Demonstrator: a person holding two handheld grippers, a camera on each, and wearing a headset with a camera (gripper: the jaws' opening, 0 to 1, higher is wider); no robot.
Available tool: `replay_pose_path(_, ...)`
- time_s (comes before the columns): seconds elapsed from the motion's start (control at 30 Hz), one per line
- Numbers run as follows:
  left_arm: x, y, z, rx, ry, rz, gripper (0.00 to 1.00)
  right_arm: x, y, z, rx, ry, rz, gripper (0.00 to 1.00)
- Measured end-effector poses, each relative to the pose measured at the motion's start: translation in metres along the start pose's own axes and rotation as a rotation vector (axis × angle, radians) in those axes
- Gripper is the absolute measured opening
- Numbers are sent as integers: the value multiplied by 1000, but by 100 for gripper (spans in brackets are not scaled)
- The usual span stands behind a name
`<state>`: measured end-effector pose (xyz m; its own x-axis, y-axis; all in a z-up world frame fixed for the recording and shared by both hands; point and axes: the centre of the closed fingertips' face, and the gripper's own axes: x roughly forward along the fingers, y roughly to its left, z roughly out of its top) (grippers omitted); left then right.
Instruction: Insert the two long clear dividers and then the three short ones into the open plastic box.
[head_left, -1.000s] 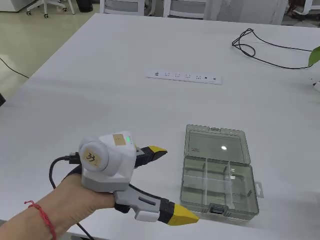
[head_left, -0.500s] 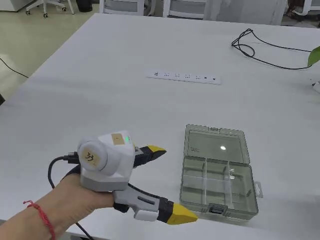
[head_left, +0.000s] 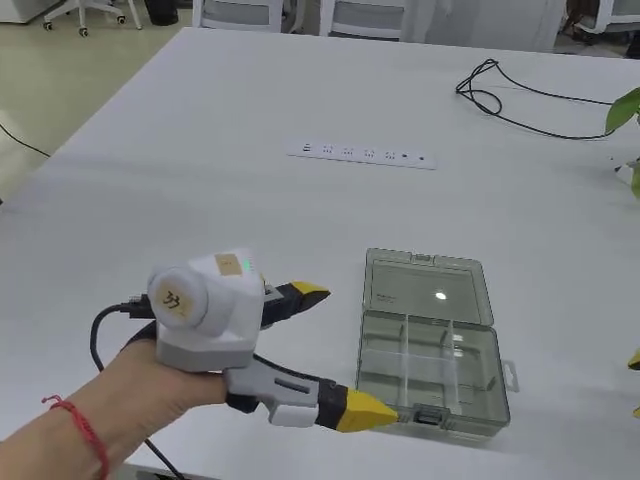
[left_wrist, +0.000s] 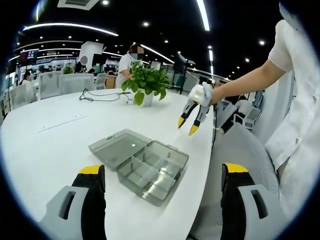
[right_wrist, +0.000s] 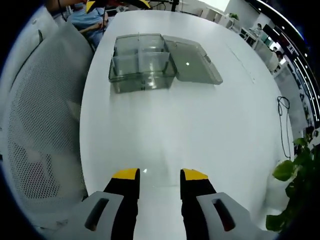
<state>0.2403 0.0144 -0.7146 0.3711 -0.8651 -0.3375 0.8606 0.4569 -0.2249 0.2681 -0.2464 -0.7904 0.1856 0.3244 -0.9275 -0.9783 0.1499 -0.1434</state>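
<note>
The left gripper (head_left: 352, 352) is resting in a hand (head_left: 150, 390) low over the near edge of the white table (head_left: 200, 180), its two yellow-tipped jaws spread wide and gripping nothing. In the head view it is pointing sideways at the plastic box (head_left: 400, 400), with the nearer jaw tip reaching just beside the box's front corner. I cannot tell whether the tip is touching the box.

The left gripper view is looking along those wide jaws at the box (left_wrist: 145, 165), which is lying between and beyond them. This view is also catching the right gripper (left_wrist: 186, 126) hanging in the air past the box, held on an outstretched arm, and a potted plant (left_wrist: 145, 82) farther along the table.

The right gripper view is looking down on the table from the opposite side. The right gripper (right_wrist: 160, 174) is keeping its jaws a narrow gap apart with nothing in them, well away from the box (right_wrist: 142, 67).

The box is sitting open with its lid (head_left: 430, 290) lying flat behind the tray. Clear dividers (head_left: 445, 350) are standing inside, splitting the tray into compartments. Farther back, the head view is showing a white power strip (head_left: 363, 154) and a looped black cable (head_left: 500, 95).
</note>
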Motion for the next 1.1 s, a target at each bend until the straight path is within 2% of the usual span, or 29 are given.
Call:
replay_pose_path(0.13, 2, 0, 8, -9, -9, 1, 96, -16, 2, 32, -29, -39, -42, 33)
replay_pose_path(0.23, 3, 1, 18, -42, -30, 3, 92, -27, 3, 52, -50, -59, -68, 33)
replay_pose_path(0.47, 10, -7, 40, -87, -56, -14, 83, -59, 11, 116, -45, -171, -127, 33)
replay_pose_path(0.53, 13, -14, 45, -136, -57, -34, 80, -65, 15, 132, -65, -188, -143, 33)
replay_pose_path(0.63, 18, -19, 51, -182, -72, -47, 74, -72, 23, 150, -82, -211, -150, 33)
replay_pose_path(0.7, 20, -27, 53, -267, -60, -70, 70, -75, 29, 162, -93, -226, -152, 33)
replay_pose_path(0.8, 23, -32, 62, -271, -101, -81, 66, -76, 35, 175, -139, -223, -168, 33)
replay_pose_path(0.9, 26, -39, 65, -321, -97, -91, 59, -78, 41, 185, -159, -226, -175, 33)
replay_pose_path(1.0, 31, -45, 68, -352, -100, -106, 55, -77, 43, 189, -207, -198, -207, 33)
replay_pose_path(1.1, 35, -51, 69, -397, -102, -118, 46, -77, 45, 194, -211, -193, -214, 33)
